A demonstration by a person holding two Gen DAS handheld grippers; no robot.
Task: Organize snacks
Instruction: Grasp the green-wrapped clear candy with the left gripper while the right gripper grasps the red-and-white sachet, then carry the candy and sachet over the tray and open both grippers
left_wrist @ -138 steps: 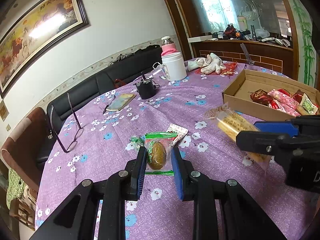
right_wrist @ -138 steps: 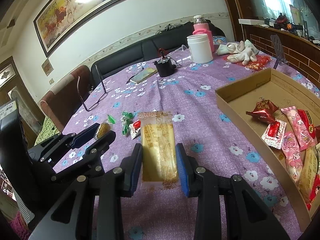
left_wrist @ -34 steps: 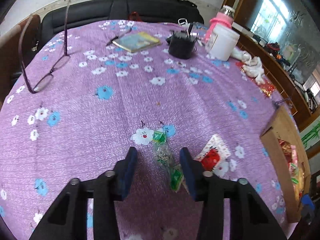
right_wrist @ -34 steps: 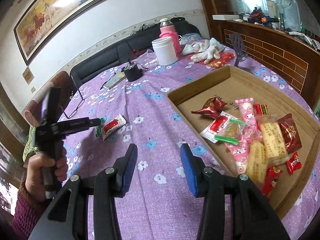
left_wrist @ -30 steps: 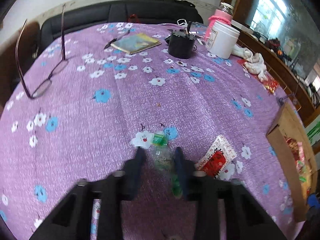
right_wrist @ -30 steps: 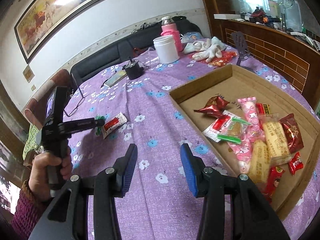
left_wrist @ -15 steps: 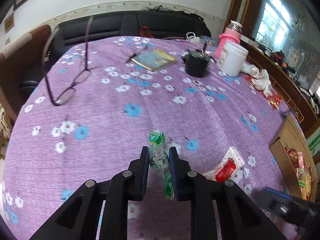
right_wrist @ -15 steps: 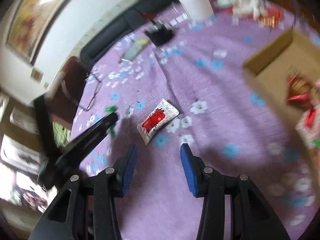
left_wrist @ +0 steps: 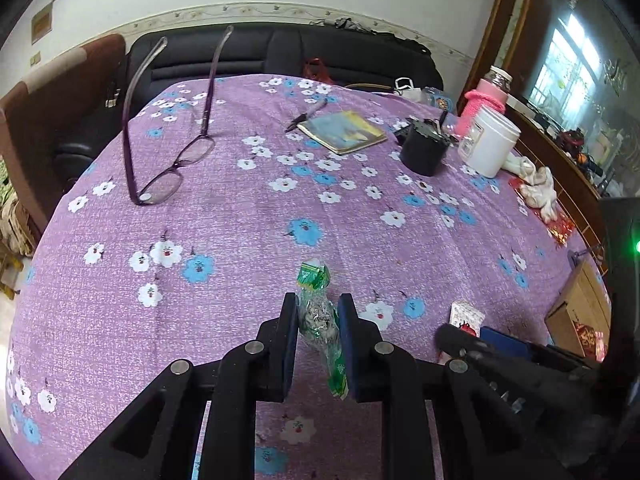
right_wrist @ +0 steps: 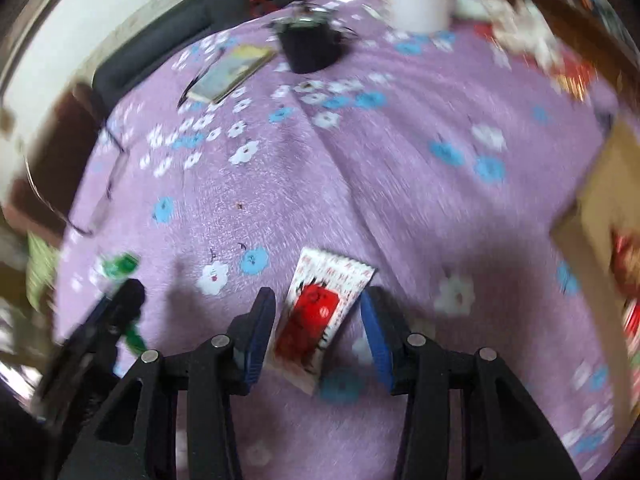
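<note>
The left gripper (left_wrist: 318, 320) grips a green-ended clear snack packet (left_wrist: 320, 316) above the purple flowered tablecloth (left_wrist: 248, 216). The right gripper (right_wrist: 318, 312), jaws just closing but not yet touching, straddles a red-and-white sachet (right_wrist: 320, 304) lying flat near the cardboard box (right_wrist: 612, 184)

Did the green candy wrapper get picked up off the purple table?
Yes. The left tool pinches the green wrapper; it hangs nearer the blue flower now.
</note>
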